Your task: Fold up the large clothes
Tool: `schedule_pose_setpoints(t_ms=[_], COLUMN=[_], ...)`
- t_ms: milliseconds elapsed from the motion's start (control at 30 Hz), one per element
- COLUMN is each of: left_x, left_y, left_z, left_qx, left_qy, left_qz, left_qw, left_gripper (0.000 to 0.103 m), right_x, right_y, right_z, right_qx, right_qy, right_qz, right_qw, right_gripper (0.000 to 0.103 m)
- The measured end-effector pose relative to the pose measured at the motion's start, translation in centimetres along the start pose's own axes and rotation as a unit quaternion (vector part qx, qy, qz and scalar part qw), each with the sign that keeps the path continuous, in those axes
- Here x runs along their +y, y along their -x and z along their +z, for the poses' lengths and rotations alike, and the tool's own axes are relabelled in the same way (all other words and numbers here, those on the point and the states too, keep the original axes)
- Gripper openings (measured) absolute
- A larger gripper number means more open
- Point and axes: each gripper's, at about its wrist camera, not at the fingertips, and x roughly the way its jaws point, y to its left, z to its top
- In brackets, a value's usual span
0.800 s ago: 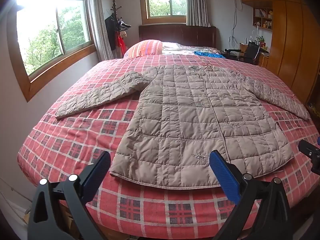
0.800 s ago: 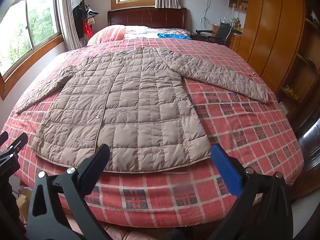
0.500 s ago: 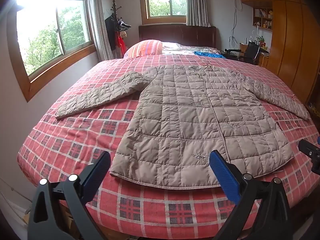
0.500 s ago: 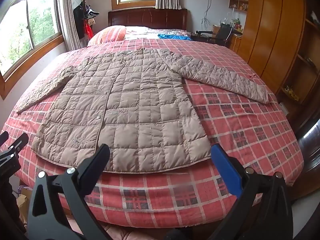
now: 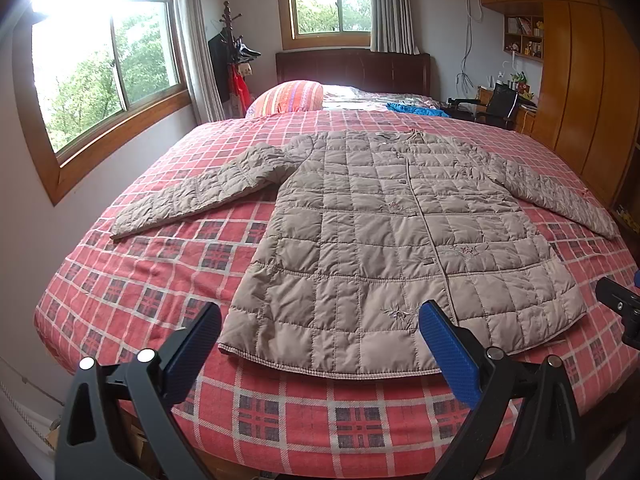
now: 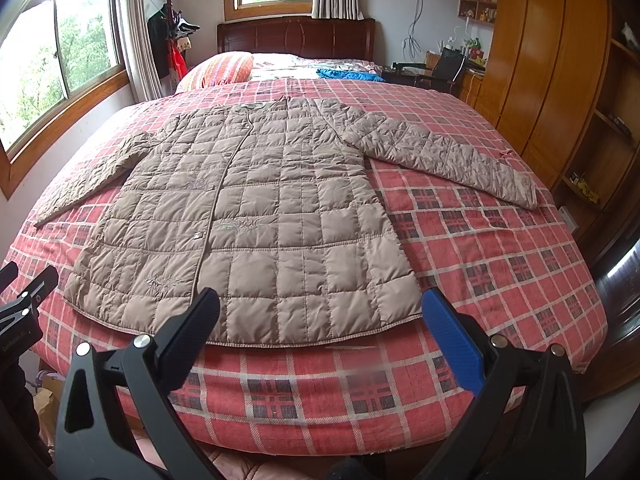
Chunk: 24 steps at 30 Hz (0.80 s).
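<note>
A beige quilted padded jacket (image 5: 384,240) lies flat, front up and sleeves spread, on the red plaid bed (image 5: 160,280) (no legible writing on it). The left hand-held gripper (image 5: 320,340) and right hand-held gripper (image 6: 320,328) hover near its hem, both wide open and empty.

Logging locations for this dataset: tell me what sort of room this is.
A home bedroom, most likely. A large bed with a red plaid cover and a dark wooden headboard fills the room, a striped pillow lies near its head, and wooden wardrobes line one wall. A quilted coat is spread flat on the bed.
</note>
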Motion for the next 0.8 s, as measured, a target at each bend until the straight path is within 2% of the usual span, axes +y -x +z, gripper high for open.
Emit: schedule_pose_setpoints(t_ms=[800], left_x=[0.08], left_y=[-0.11], left_z=[-0.08], left_qx=[0.003], left_qy=[0.002], left_qz=[-0.001], left_qw=[1.0000], left_gripper=[0.099], right_x=[-0.01], right_y=[0.33], right_z=[0.44], right_qx=[0.002], right_qy=[0.000], right_qz=[0.001], right_qw=[1.000], right_gripper=[0.100])
